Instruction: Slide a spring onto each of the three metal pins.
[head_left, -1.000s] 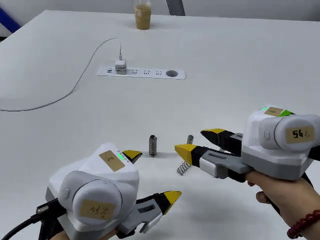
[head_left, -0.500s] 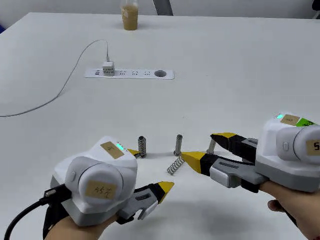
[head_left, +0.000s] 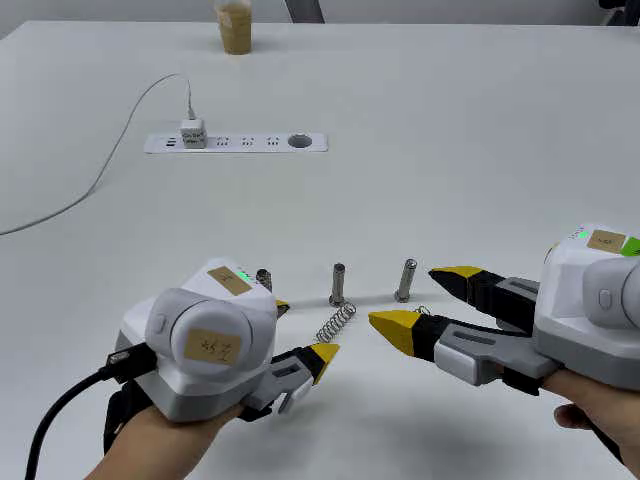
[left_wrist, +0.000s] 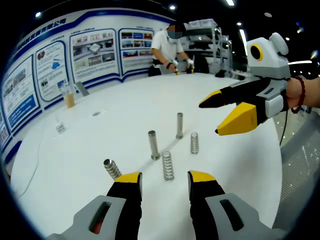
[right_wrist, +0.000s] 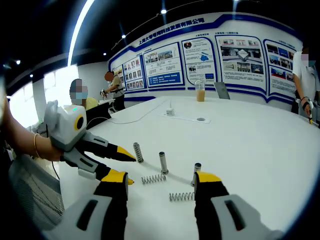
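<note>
Three metal pins stand in a row on the white table. The left pin (head_left: 264, 280) wears a spring; the middle pin (head_left: 338, 285) and the right pin (head_left: 406, 280) are bare. One loose spring (head_left: 336, 322) lies in front of the middle pin, just beyond my open left gripper (head_left: 300, 330). A second loose spring (head_left: 422, 312) lies by the right pin, between the jaws of my open right gripper (head_left: 415, 297). In the left gripper view the near spring (left_wrist: 168, 166) sits just past the empty jaws. In the right gripper view the second spring (right_wrist: 181, 196) lies between the jaws.
A white power strip (head_left: 235, 143) with a plugged charger (head_left: 192, 132) and its cable lies farther back on the table. A cup with a brown drink (head_left: 235, 25) stands at the far edge. People stand beyond the table in the gripper views.
The head camera has shifted. My right gripper has drawn back to the right, uncovering the right pin. My left gripper has moved closer to the near loose spring. Both stay open.
</note>
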